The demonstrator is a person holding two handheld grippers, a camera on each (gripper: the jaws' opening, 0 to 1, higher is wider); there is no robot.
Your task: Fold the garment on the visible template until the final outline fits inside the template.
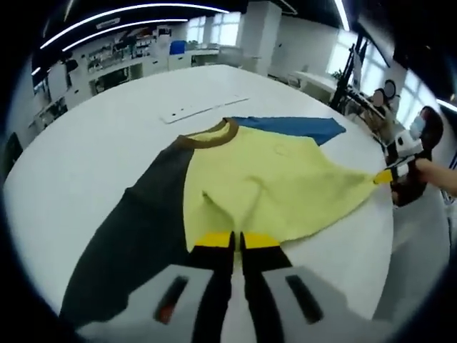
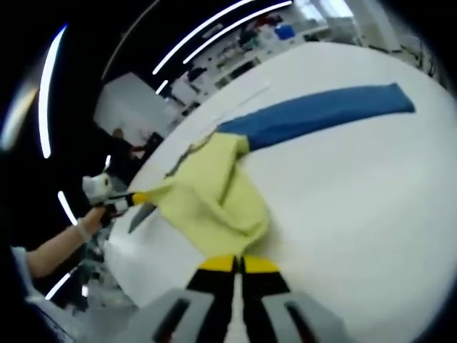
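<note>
2 claws, left claw (image 1: 237, 241) and right claw (image 2: 238, 264), each pinch the yellow, dark-grey and blue garment (image 1: 264, 186).

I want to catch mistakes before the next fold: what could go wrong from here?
1. Both hand-held grippers, left and right, pinch the yellow garment body at its edges; a thin bite might slip as it is lifted.
2. The yellow cloth is already bunched, so creases may be folded in.
3. The blue sleeve and dark sleeve trail wide and could stay outside the final outline.
</note>
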